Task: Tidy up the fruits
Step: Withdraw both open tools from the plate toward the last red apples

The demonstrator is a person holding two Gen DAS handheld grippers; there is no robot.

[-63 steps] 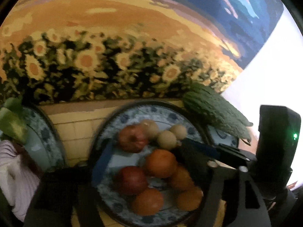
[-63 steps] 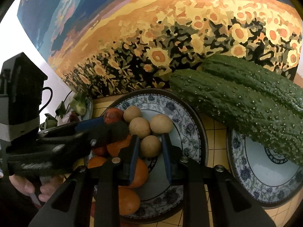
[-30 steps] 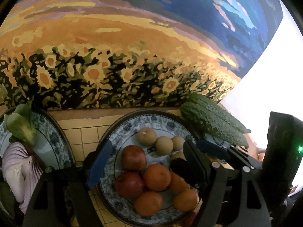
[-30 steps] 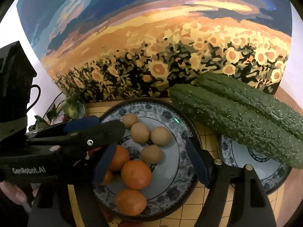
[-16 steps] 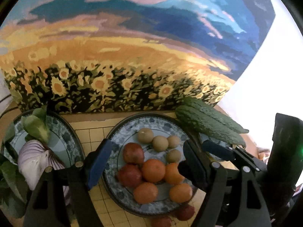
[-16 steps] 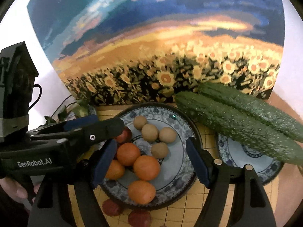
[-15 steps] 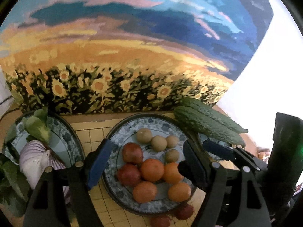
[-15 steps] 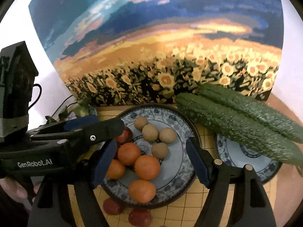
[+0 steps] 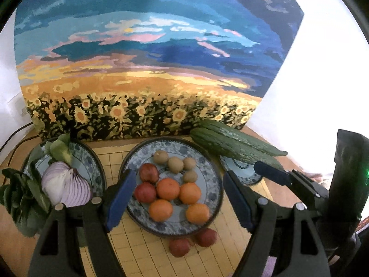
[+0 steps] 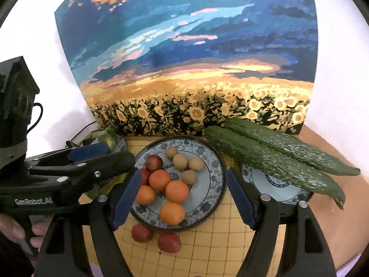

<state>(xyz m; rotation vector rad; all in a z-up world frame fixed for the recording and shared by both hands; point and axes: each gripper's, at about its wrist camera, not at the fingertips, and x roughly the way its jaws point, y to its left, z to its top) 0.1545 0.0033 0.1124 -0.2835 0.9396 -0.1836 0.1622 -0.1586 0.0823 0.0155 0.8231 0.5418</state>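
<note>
left gripper (image 9: 177, 198) spread wide, empty | right gripper (image 10: 184, 196) likewise wide, empty | fruit plate (image 9: 214, 184) central, holding oranges (image 9: 168, 188), brown fruits, red ones | two red fruits (image 10: 169, 242) loose on mat by near rim | onion (image 9: 65, 184) seen only from left view | cucumbers (image 10: 272, 159) overhang right plate
</note>
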